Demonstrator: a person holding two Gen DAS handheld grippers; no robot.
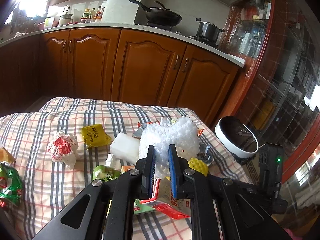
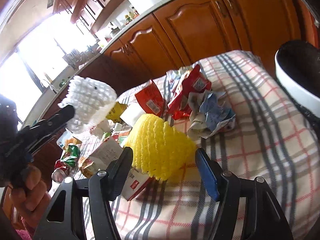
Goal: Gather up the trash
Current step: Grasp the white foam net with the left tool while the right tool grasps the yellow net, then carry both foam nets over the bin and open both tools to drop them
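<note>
My left gripper (image 1: 161,150) is shut on a white foam fruit net (image 1: 170,136) and holds it above the plaid-covered table (image 1: 60,180). The right wrist view shows the same net (image 2: 90,102) lifted in that gripper at the left. My right gripper (image 2: 164,156) is open, its fingers on either side of a yellow foam net (image 2: 160,142) that lies on the table. A white bin with a black liner (image 1: 238,140) stands at the table's right edge; it also shows in the right wrist view (image 2: 296,74).
Trash is scattered on the cloth: a crumpled red-white wrapper (image 1: 62,148), a yellow packet (image 1: 94,136), a white block (image 1: 124,146), red packets (image 2: 188,92), crumpled paper (image 2: 212,110), a carton (image 2: 128,178), a green wrapper (image 1: 8,184). Wooden kitchen cabinets (image 1: 140,66) stand behind.
</note>
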